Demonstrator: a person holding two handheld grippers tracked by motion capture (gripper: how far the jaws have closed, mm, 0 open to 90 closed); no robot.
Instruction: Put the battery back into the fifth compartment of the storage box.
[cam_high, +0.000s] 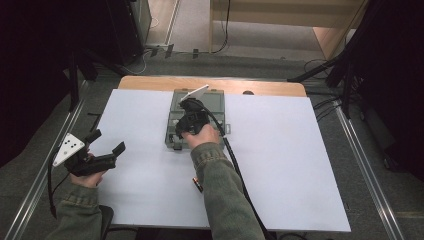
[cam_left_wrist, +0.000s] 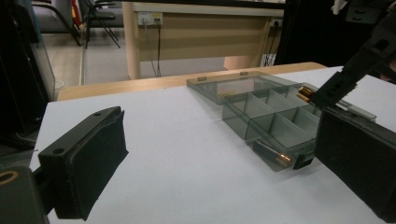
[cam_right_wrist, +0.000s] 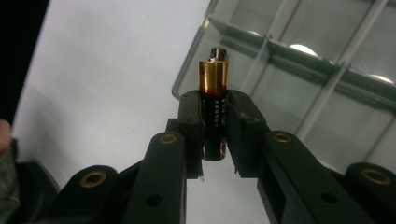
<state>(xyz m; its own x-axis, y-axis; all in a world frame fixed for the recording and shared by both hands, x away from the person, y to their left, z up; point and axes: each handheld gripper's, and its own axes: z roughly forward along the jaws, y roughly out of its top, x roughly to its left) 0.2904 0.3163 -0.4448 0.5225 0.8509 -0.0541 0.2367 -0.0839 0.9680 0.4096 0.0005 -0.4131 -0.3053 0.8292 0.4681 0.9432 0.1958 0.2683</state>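
A clear grey compartment box lies open at the far middle of the white table, its lid laid flat behind it. My right gripper is shut on a black and copper battery, which it holds over the box's corner compartment. From above, that right gripper hangs over the box's near left part. Another battery lies in the box's near corner compartment. My left gripper rests at the table's left edge, open, with nothing between its pads.
One more battery lies on the white table next to the right sleeve. A wooden strip runs along the table's far edge. Dark stands and cables flank both sides.
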